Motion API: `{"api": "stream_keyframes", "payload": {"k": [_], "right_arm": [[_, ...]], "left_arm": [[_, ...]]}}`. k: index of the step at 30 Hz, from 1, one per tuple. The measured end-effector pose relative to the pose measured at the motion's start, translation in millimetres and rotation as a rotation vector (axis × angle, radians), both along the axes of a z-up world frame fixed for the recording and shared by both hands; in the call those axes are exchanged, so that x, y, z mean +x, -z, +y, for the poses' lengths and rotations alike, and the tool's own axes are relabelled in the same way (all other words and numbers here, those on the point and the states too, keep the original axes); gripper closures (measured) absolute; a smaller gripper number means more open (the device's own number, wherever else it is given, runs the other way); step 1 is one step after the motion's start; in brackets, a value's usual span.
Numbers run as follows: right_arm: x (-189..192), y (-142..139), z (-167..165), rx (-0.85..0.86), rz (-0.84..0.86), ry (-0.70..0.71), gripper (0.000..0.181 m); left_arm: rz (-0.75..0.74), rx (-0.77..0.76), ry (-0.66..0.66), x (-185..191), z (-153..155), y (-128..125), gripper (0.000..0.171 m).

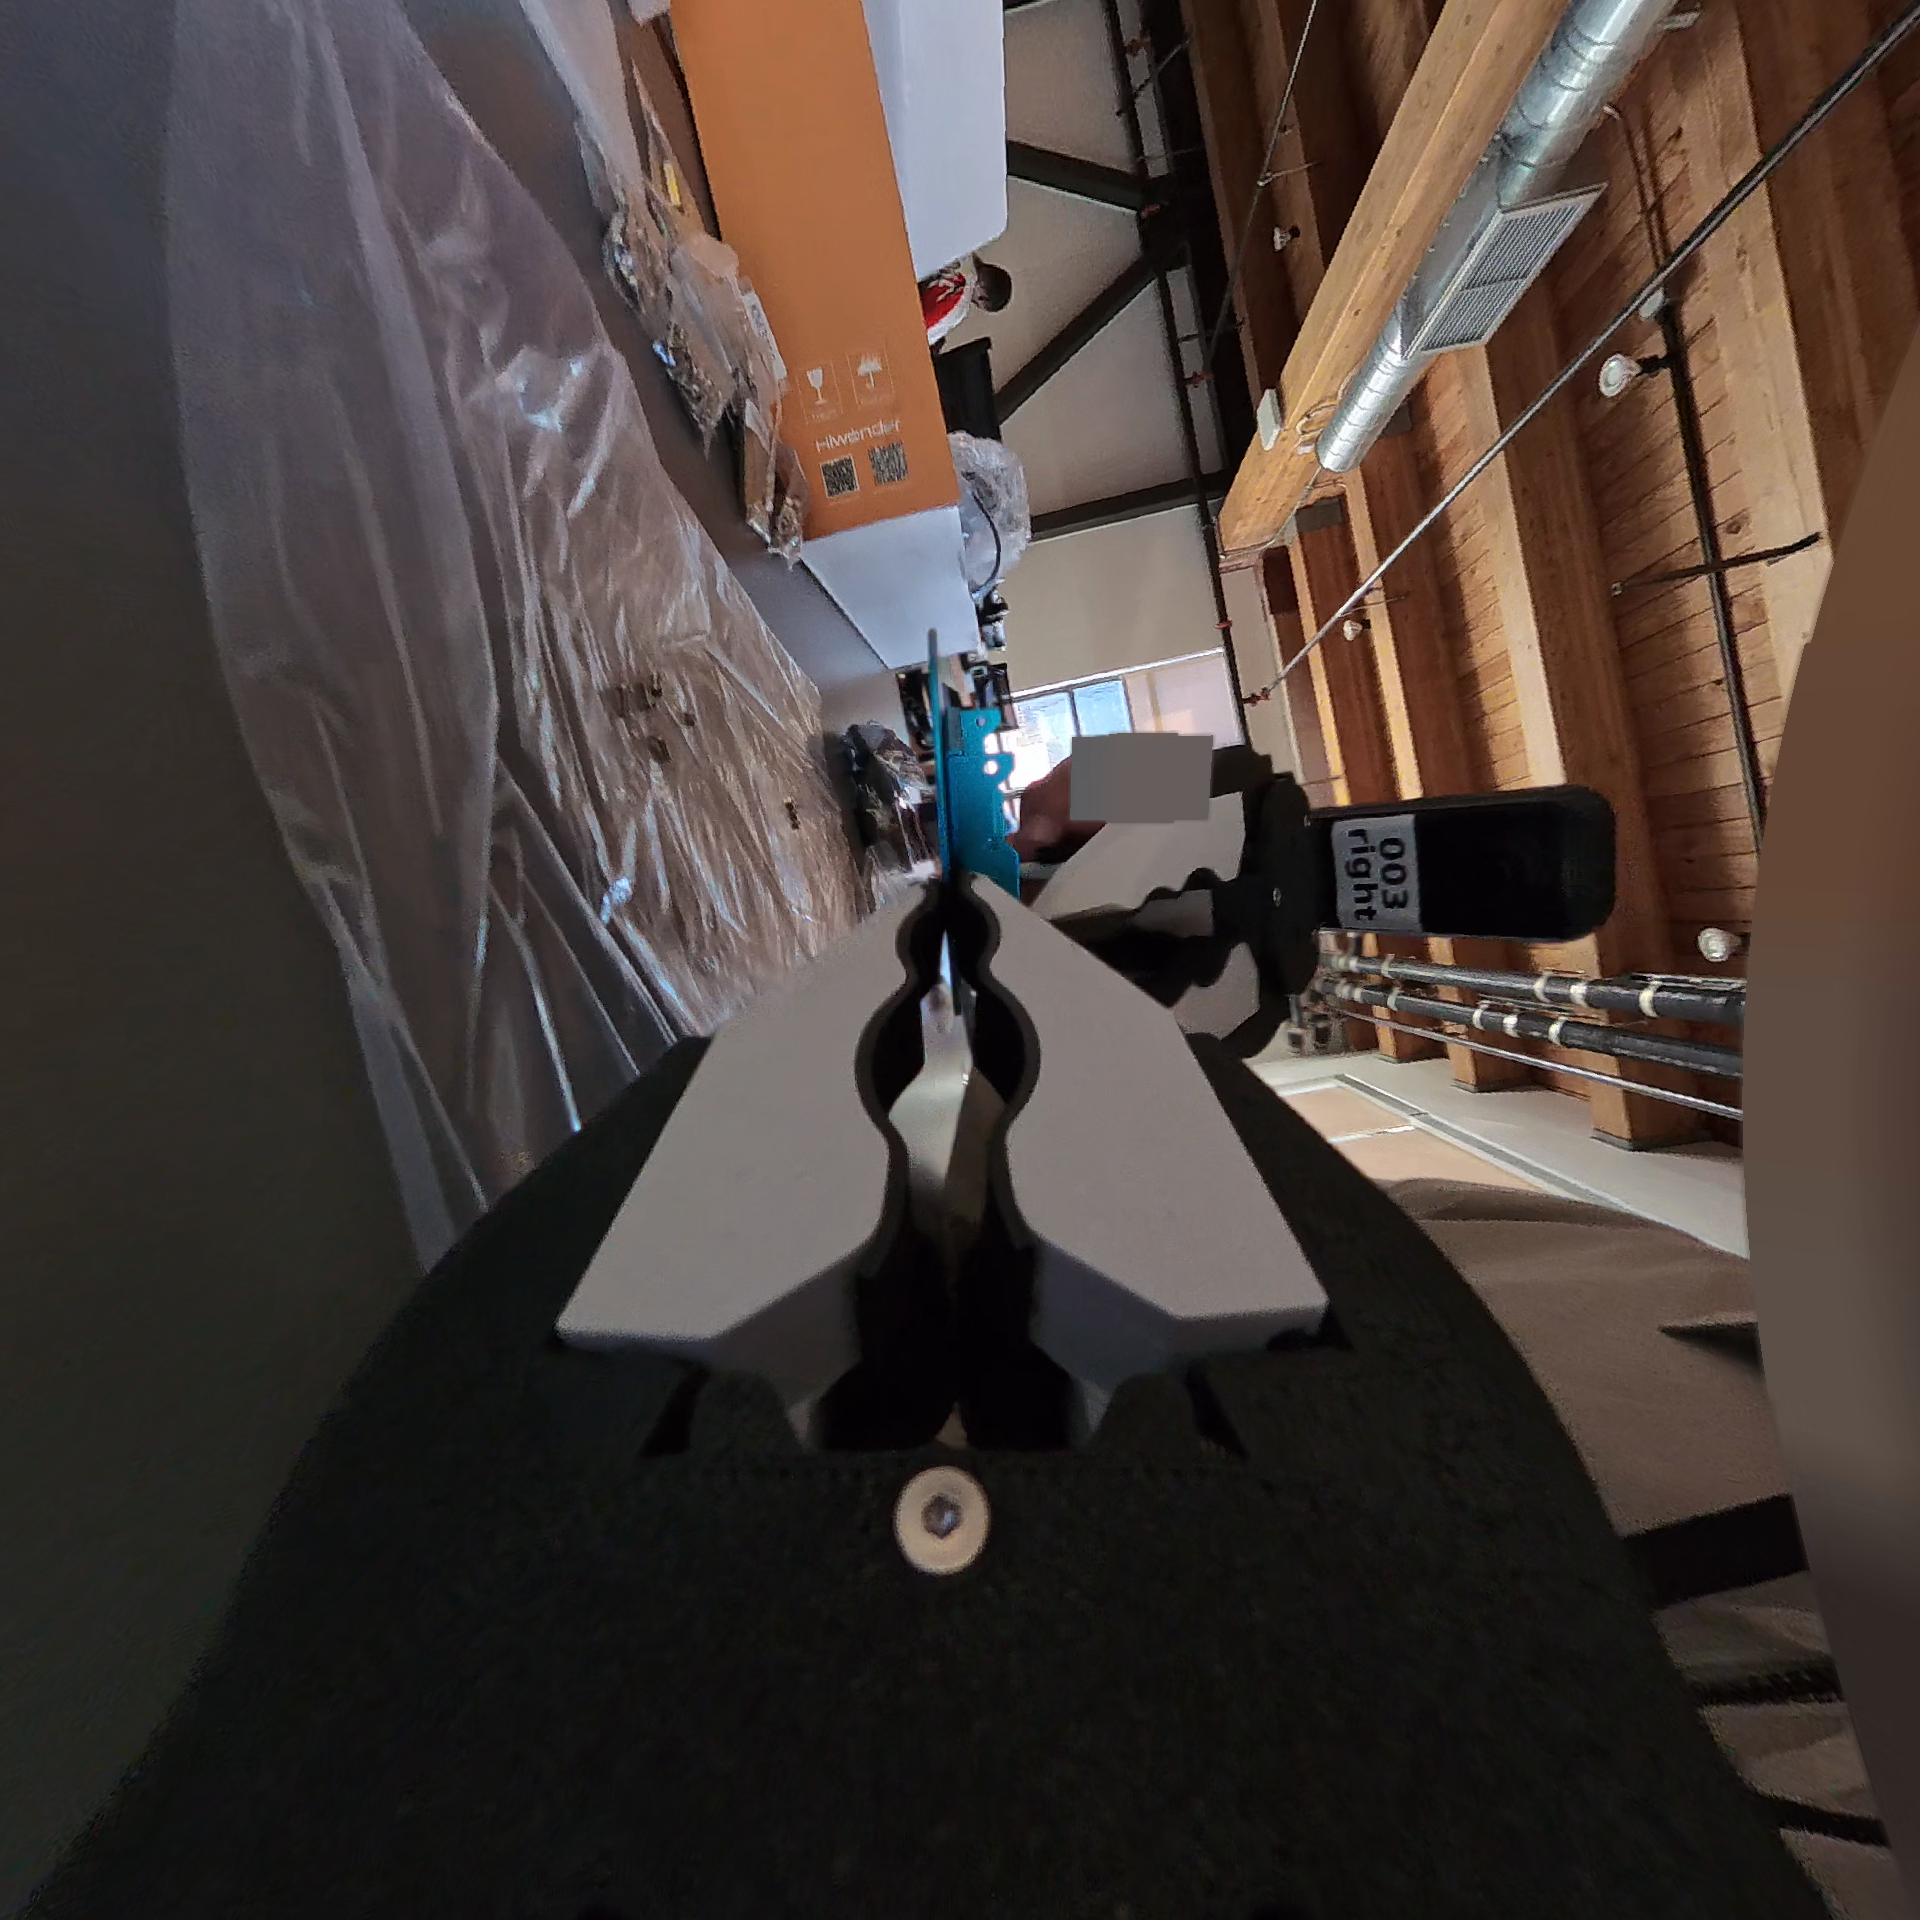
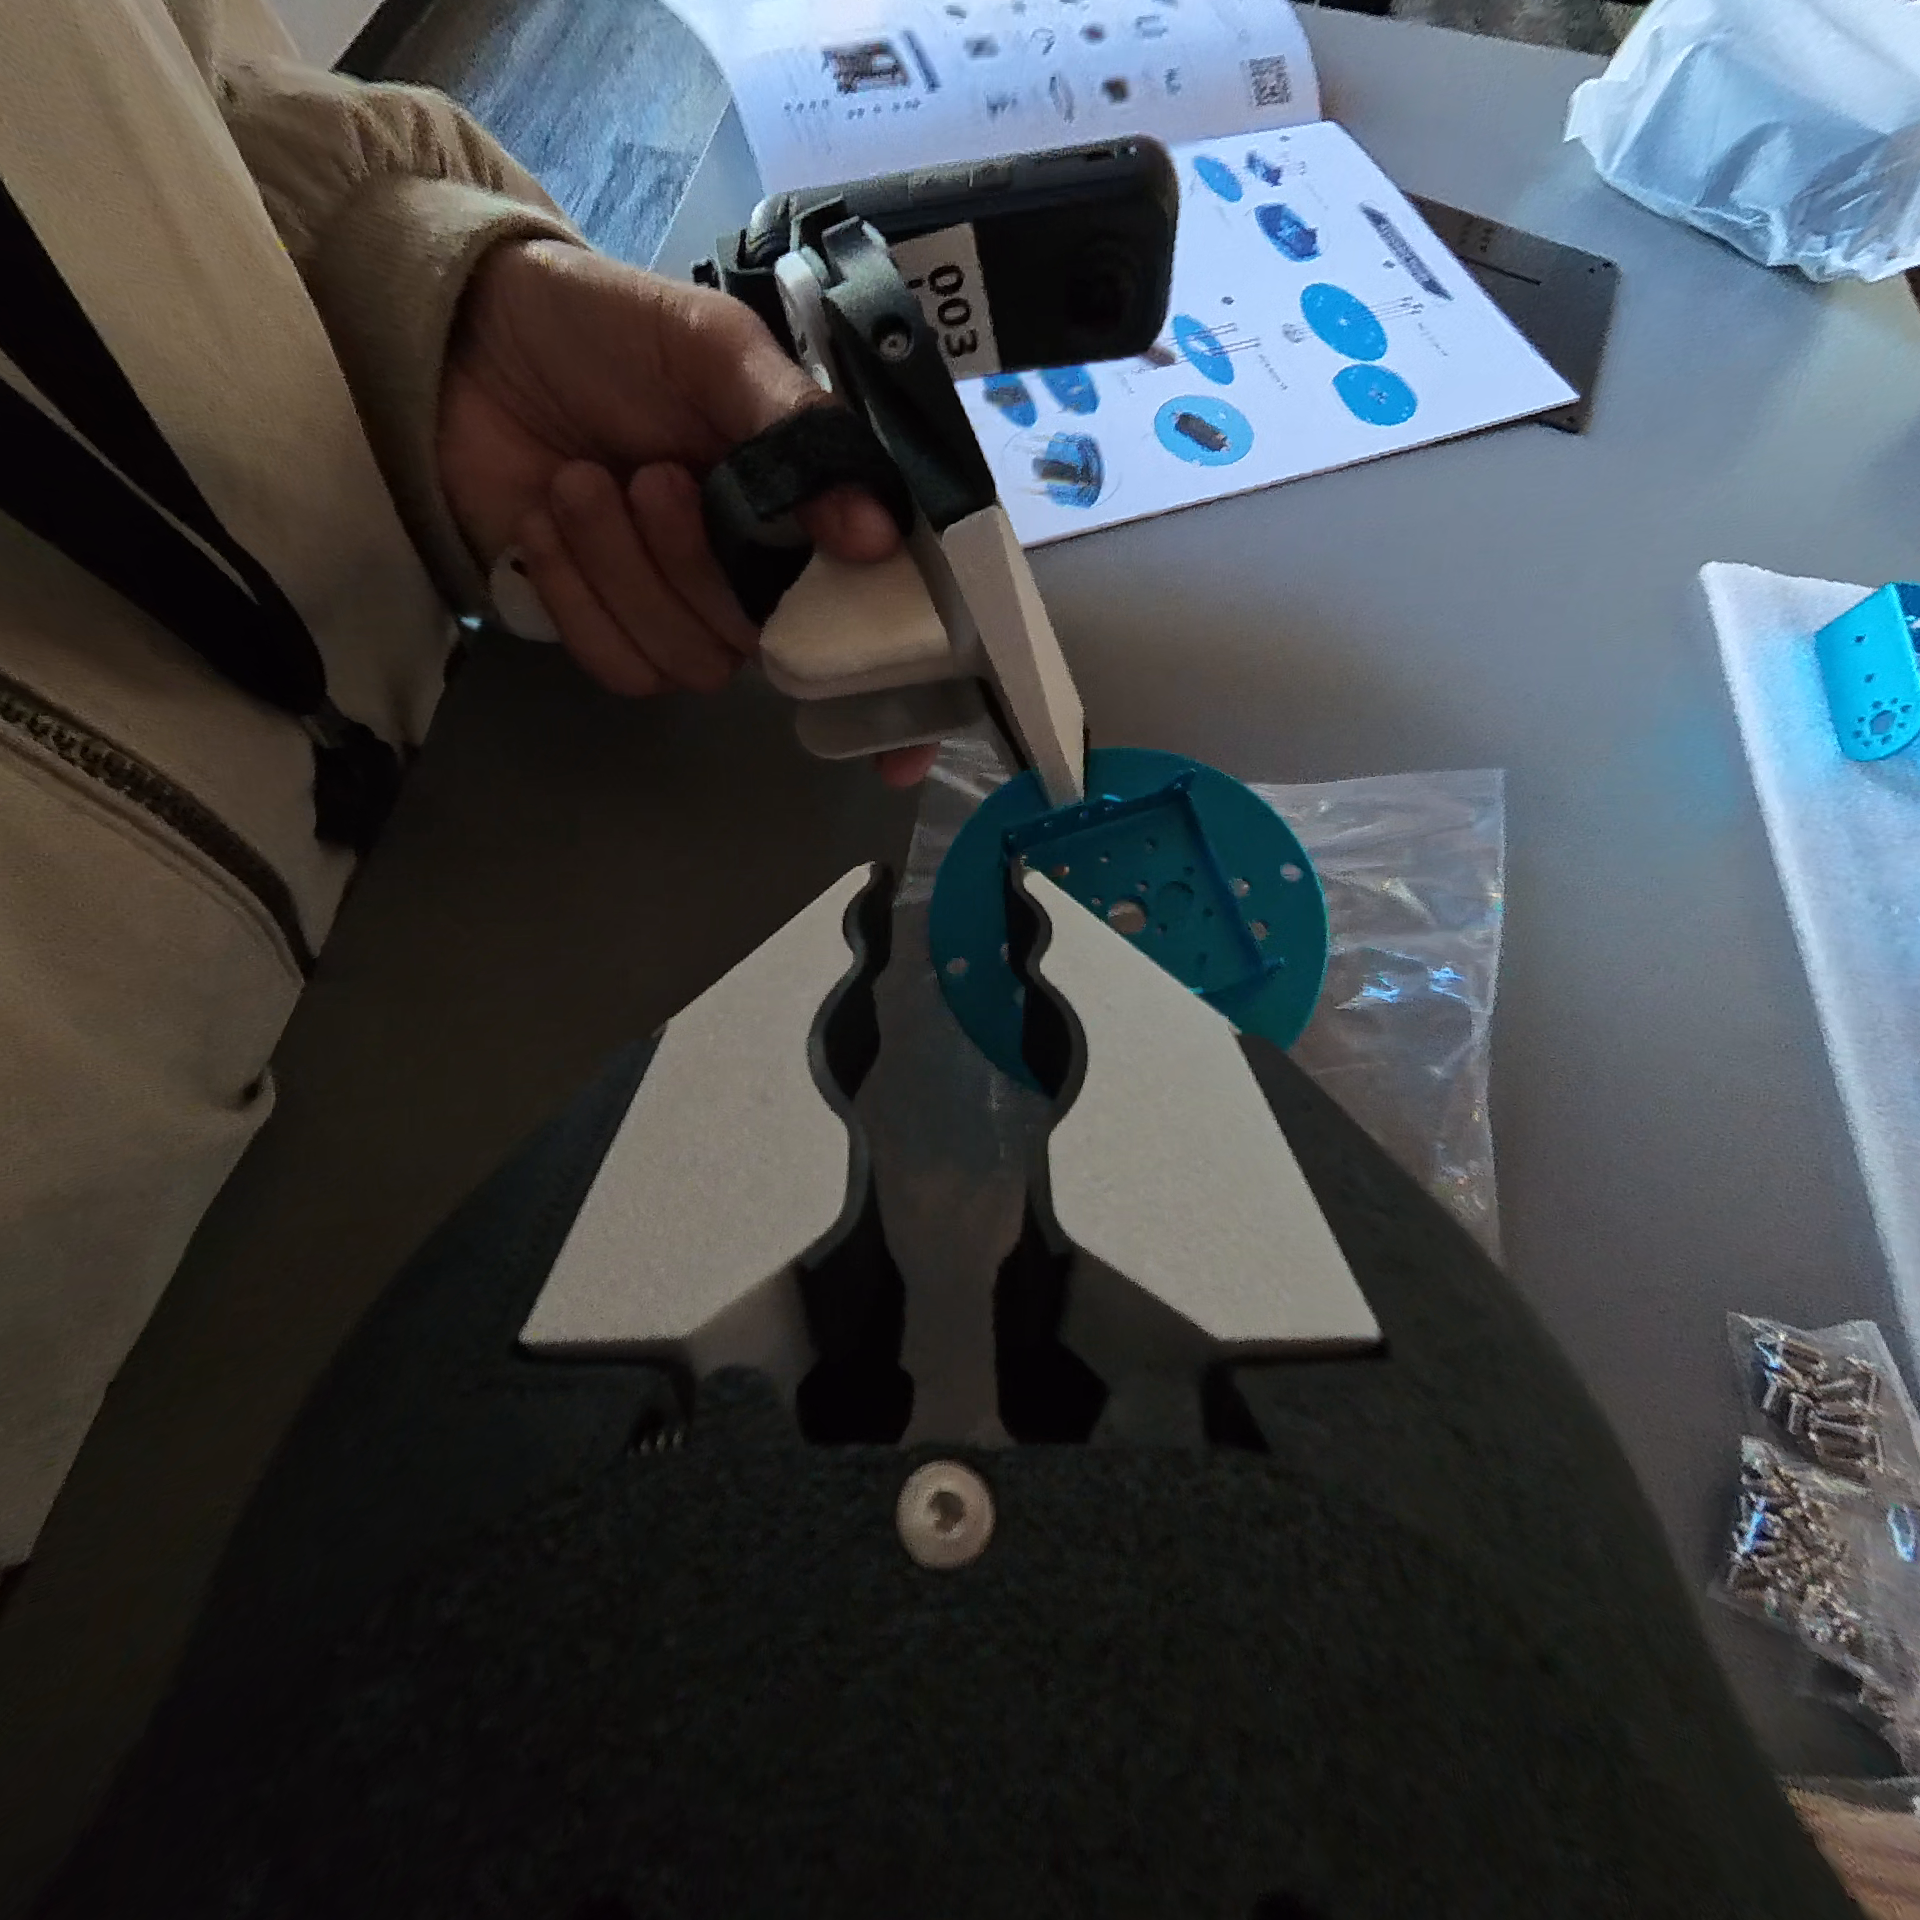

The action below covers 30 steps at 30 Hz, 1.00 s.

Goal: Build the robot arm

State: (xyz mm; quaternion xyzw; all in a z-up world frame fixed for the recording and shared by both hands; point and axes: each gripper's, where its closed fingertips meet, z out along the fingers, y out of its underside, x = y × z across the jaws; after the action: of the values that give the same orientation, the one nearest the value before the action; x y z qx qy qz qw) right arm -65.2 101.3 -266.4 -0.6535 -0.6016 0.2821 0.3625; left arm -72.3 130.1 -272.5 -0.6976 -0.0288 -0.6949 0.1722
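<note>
The left tongs [image 1: 951,904] are almost closed, and their tips pinch the edge of a teal round metal plate [image 2: 1262,971]. In the left wrist view this plate [image 1: 948,790] shows edge-on, standing straight out past the tips. A teal square bracket with many holes [image 2: 1143,883] lies flat against the face of the plate. From the right wrist view the left tongs [image 2: 1065,774] come down from above and grip the top rim of the plate, and a person's hand [image 2: 623,436] holds their handle.

The right tongs [image 2: 951,883] are partly open, with a clear gap between the two tips. The right fingertip [image 2: 1049,914] lies at the near corner of the bracket, in front of the plate; I cannot tell if it really touches. The left tip stands free beside the plate.

Under the plate and past the right tongs lies a clear plastic bag [image 2: 1392,935] on the grey bench [image 2: 1351,644]. Farther beyond is an open instruction booklet [image 2: 1351,343]. To the right of the tongs are a white foam block [image 2: 1829,852] carrying a blue bracket [image 2: 1870,686], and nearer, small bags of screws [image 2: 1808,1496].
</note>
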Motion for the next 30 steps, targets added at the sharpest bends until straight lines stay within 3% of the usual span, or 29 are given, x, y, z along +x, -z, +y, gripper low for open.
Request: {"api": "stream_keyframes", "payload": {"k": [5, 9, 17, 22, 28, 30], "right_arm": [[15, -22, 27, -0.04, 0.175, 0.159, 0.159], [21, -15, 40, 0.034, 0.195, 0.271, 0.159], [52, 0, 43, -0.114, 0.355, 0.514, 0.156], [73, 6, 44, -0.02, 0.319, 0.579, 0.156], [79, -3, 38, -0.028, 0.346, 0.6, 0.157], [82, -2, 39, -0.042, 0.347, 0.621, 0.157]], "left_arm": [[0.114, 0.152, -0.046, -5, 22, 3, 0.171], [0.261, 0.34, -0.062, -4, 38, 1, 0.171], [0.759, 1.05, -0.014, 14, 52, -6, 0.171], [1.001, 1.507, 0.058, 26, 45, -5, 0.171], [1.152, 1.801, 0.139, 36, 36, 3, 0.171], [1.164, 1.831, 0.145, 37, 33, 5, 0.171]]}}
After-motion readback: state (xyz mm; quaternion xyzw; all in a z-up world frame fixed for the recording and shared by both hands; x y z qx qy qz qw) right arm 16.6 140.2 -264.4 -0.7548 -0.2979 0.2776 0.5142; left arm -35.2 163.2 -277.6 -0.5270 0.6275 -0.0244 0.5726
